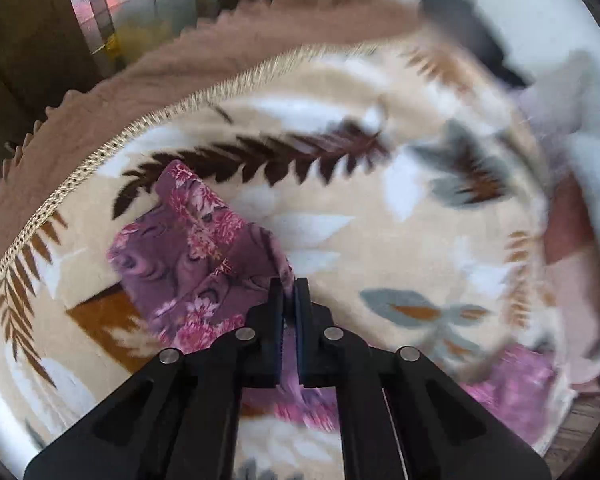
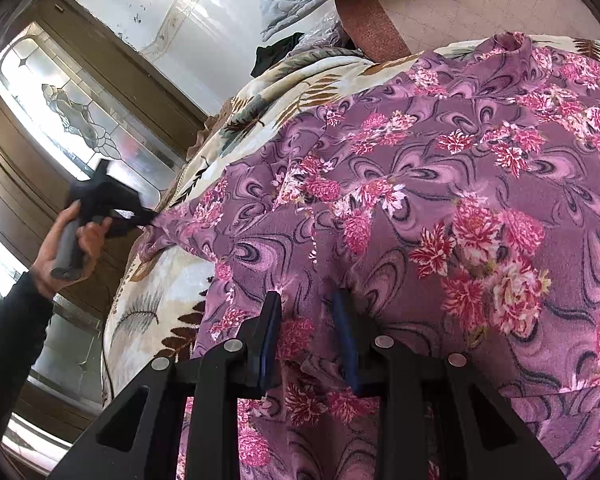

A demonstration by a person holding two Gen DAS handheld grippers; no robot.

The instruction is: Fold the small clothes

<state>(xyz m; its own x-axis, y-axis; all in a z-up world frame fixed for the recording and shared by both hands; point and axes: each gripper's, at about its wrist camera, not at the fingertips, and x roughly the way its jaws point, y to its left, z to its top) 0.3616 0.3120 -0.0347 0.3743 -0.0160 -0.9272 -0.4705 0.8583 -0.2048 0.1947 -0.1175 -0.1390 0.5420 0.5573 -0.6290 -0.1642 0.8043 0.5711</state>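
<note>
At the far left of the right wrist view, a person's hand (image 2: 66,246) in a dark sleeve holds the left gripper (image 2: 150,216), whose jaws are pressed together on a corner of the purple floral garment (image 2: 420,184). The left wrist view confirms it: the left gripper's jaws pinch a thin ridge of the fabric, with the rest of that part lying crumpled on the leaf-patterned blanket (image 1: 380,248) of the bed. Moving right, the garment spreads wide across the blanket, wrinkled along its middle. Nearer the centre, the right gripper (image 2: 312,328) has its jaws partly closed with a bunch of the same cloth between them; they appear to be gripping it, though the pads' contact is hard to make out.

The likeliest trouble comes from the left side: only a small bite of thin fabric is held, so a pull could slip it free and drop the corner short of its fold. If the two grippers draw apart unevenly, the slack middle may bunch and the fold would land crooked. The plush blanket could also drag on the cloth.
</note>
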